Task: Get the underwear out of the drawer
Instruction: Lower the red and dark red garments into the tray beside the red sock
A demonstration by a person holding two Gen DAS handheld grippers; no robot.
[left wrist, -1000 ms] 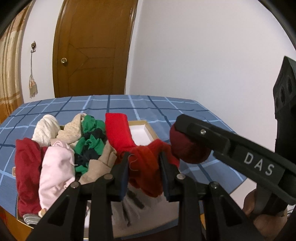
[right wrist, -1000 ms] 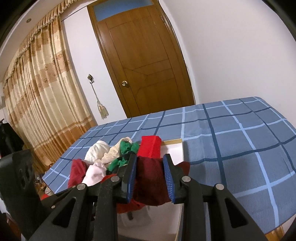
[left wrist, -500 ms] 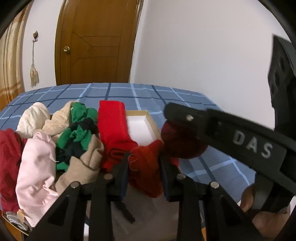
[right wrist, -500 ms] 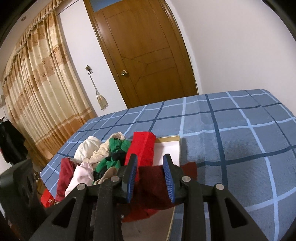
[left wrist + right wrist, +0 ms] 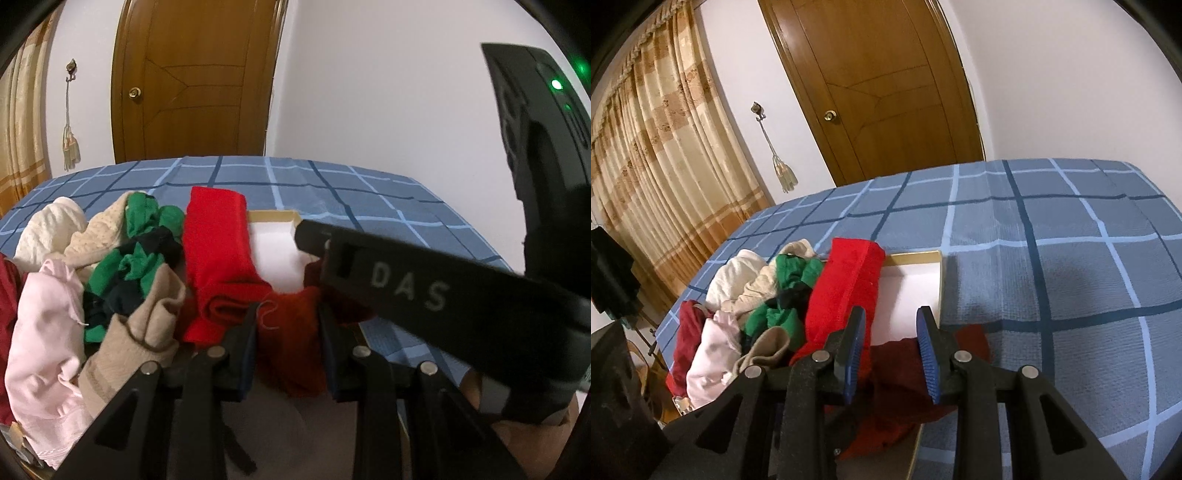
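Note:
A dark red pair of underwear (image 5: 291, 354) is stretched between both grippers. My left gripper (image 5: 288, 317) is shut on one end of it, low over the drawer's near part. In the right wrist view, my right gripper (image 5: 891, 321) is shut on the other end of the dark red underwear (image 5: 897, 373), which sits low between the blue pads (image 5: 929, 350) and drapes over the drawer's right edge (image 5: 939, 291) onto the bedcover. From the left wrist view the right gripper's black finger (image 5: 406, 280) crosses the frame.
The white-lined drawer (image 5: 275, 216) lies on a blue checked bedcover (image 5: 1071, 258). It holds a bright red folded piece (image 5: 218, 258), green-and-black (image 5: 136, 266), beige (image 5: 147, 332), pink (image 5: 44, 343) and cream (image 5: 48, 229) garments. A wooden door (image 5: 886, 92) and curtain (image 5: 665, 147) stand behind.
Both grippers have sunk and moved forward with the dark red underwear. Its cloth now hangs lower between the right pads and lies over the drawer's right edge.

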